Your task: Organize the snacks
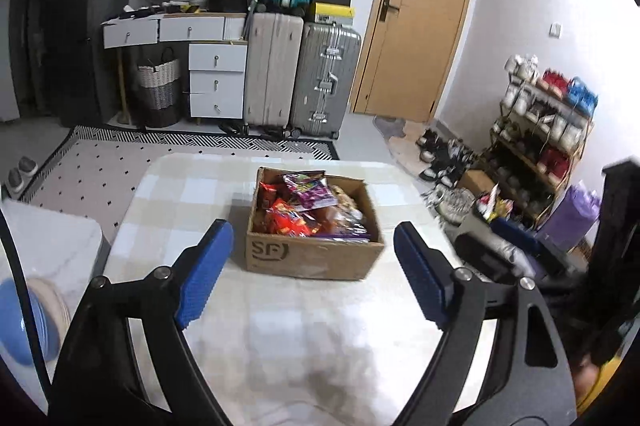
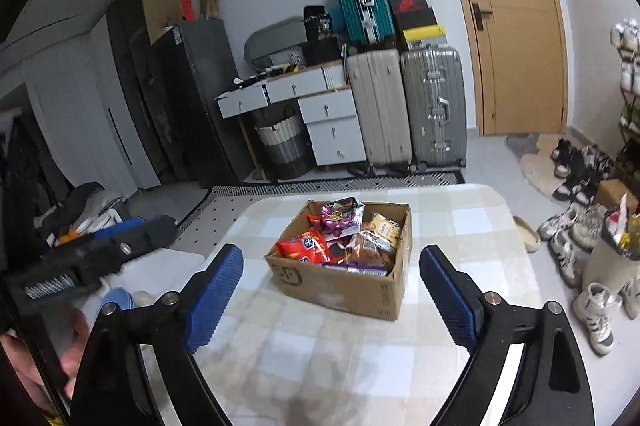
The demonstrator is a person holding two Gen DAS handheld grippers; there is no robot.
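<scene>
Both jaws gape empty before the snack box; only the right view shows a hand

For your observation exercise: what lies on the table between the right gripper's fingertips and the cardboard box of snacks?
Nothing: only bare checked tablecloth separates the open right gripper from the cardboard box, seen in the right wrist view.

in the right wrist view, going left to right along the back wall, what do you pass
dark cabinet → white drawer unit → beige suitcase → silver suitcase → wooden door
</scene>
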